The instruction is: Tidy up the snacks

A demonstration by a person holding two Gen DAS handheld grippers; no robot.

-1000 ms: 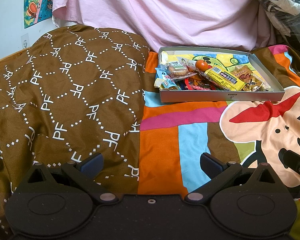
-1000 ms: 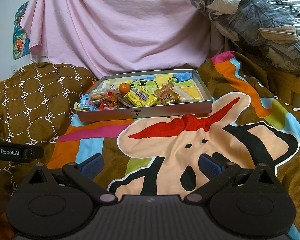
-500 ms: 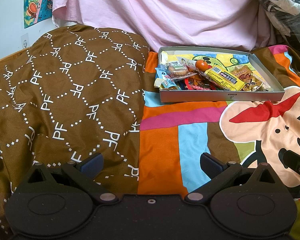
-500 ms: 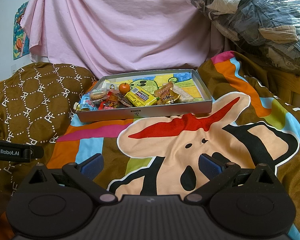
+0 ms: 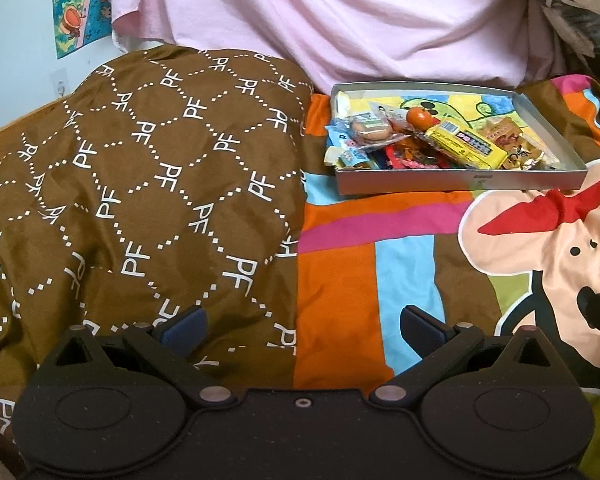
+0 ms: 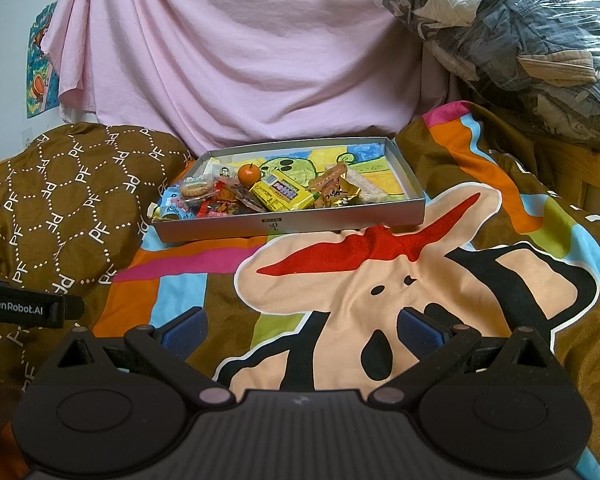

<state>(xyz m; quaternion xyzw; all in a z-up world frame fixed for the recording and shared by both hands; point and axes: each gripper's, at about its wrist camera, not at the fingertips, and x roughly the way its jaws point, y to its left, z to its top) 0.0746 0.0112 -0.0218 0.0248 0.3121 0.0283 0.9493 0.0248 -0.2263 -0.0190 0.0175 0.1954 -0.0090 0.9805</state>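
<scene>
1. A colourful cartoon bedspread [image 6: 400, 280] covers the bed across both views, with a pale face and red shape printed on it.
2. A pink sheet [image 6: 240, 60] hangs behind, filling the 12 o'clock part of each view.
3. A brown pillow [image 5: 140, 184] with white "PF" lettering lies toward 9 o'clock in the left wrist view, just beside the box.
4. A plastic-wrapped bundle of clothes [image 6: 520, 40] sits at 2 o'clock in the right wrist view.
5. A shallow grey box [image 6: 300, 222] rests on the bedspread, at 12 o'clock in the right wrist view and 1 o'clock in the left.
6. The snacks [image 6: 236, 200] are piled inside the box, mostly at its 9 o'clock end and along the near wall.
7. A yellow packet [image 6: 282, 196] lies among them near the middle.
8. A small orange fruit [image 6: 249, 174] sits just beyond the packet, toward 11 o'clock of it.
9. The left gripper [image 5: 302, 326] hovers over the seam of pillow and bedspread, fingers spread wide and holding nothing, well apart from the box.
10. The right gripper [image 6: 300, 330] is likewise spread and empty above the bedspread.
</scene>
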